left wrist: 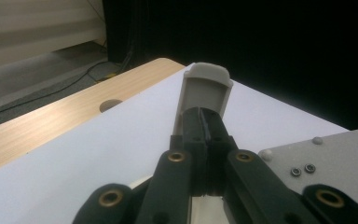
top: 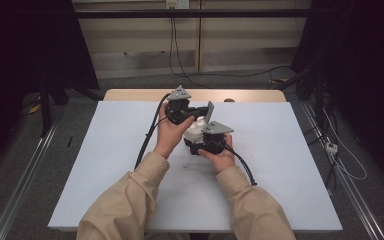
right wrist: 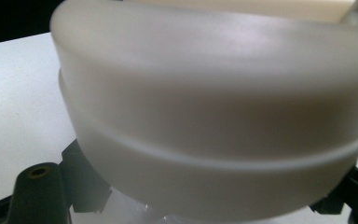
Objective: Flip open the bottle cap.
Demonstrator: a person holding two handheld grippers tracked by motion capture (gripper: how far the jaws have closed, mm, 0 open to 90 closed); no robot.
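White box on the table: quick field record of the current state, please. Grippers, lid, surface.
object: white box with hinged lid
lid: raised, upright
left gripper: jaws shut on lid edge
right gripper: at the box body, jaws either side; grip cannot be told
surface: white table top

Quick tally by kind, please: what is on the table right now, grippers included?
Hand-held black two-jaw grippers: 2, the left gripper and the right gripper
White rounded plastic box with grey hinged lid raised: 1
White sheet-covered wooden table: 1
Total: 4
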